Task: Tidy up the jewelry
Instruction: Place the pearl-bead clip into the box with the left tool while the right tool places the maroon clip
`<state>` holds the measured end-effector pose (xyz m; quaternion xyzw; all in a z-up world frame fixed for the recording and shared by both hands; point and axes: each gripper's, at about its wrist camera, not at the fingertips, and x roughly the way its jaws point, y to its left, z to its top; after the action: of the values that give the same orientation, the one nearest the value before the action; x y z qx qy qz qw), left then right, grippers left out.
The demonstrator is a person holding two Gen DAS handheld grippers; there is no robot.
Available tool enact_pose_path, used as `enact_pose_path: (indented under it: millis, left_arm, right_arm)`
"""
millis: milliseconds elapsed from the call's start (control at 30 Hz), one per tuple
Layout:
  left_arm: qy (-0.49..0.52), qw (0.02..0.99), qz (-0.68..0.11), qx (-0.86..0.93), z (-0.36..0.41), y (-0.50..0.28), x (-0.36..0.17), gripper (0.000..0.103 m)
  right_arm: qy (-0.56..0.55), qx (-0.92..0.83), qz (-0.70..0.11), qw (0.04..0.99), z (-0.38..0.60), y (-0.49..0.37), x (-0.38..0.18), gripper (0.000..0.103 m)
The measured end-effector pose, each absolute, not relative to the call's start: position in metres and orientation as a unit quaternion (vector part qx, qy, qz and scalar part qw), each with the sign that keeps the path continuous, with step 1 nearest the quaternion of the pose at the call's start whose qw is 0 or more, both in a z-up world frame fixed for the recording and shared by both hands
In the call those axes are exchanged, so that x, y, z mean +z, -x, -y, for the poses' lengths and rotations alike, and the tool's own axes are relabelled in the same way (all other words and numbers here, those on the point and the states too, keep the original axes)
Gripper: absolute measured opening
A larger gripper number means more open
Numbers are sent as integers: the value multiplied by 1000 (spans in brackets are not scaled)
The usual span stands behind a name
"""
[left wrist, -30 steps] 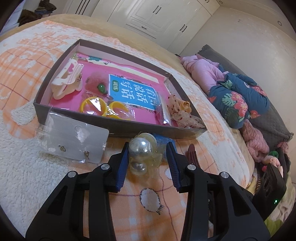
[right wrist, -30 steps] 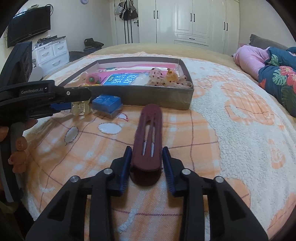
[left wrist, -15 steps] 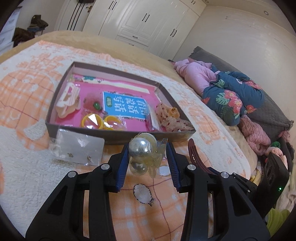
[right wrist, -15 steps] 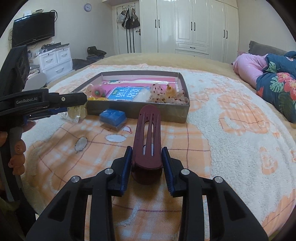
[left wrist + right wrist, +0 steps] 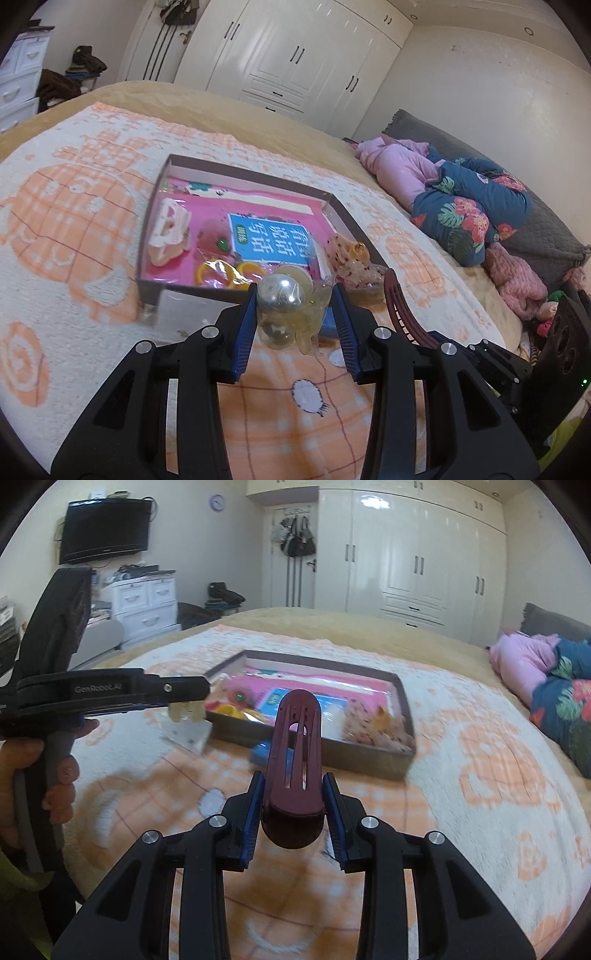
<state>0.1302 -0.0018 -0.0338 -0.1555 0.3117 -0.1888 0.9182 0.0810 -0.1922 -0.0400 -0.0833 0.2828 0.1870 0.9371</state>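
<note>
- The left gripper (image 5: 293, 319) has its two blue-padded jaws closed narrowly on a small clear plastic packet of two shiny silver ball ornaments (image 5: 284, 314), one ball above the other, held up in the air in front of the box.
- The right gripper (image 5: 293, 806) has its jaws pressed against the sides of one long dark maroon plastic hair clip (image 5: 295, 749) with slots cut through it; the clip sticks forward and upward, clear of the bed.
- From the right wrist view, the person's left hand (image 5: 33, 775) is wrapped around the handle of the left gripper.
- Beyond both grippers lies one shallow grey-brown cardboard box (image 5: 149, 221) with a pink lining, resting on the bed.
- Inside it: one cream claw hair clip (image 5: 168, 232) at the left, a packet with two yellow-orange rings (image 5: 229, 275) near the front wall, one blue printed card (image 5: 267, 238) in the middle, and a spotted sheer fabric hair tie (image 5: 351, 264) at the right corner.
- Just outside the box's front wall sit one clear-wrapped white card (image 5: 186, 734) and one small blue block (image 5: 264, 751).
- Everything rests on an orange-and-white patterned fleece blanket (image 5: 74, 236) covering the bed.
</note>
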Motion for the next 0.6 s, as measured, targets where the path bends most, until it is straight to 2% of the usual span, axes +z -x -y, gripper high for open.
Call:
enact_pose_path:
  millis: [600]
  left_arm:
    - [166, 927, -302, -151, -28, -141, -31, 31]
  right_arm:
    - [75, 206, -281, 934, 169, -123, -29, 31]
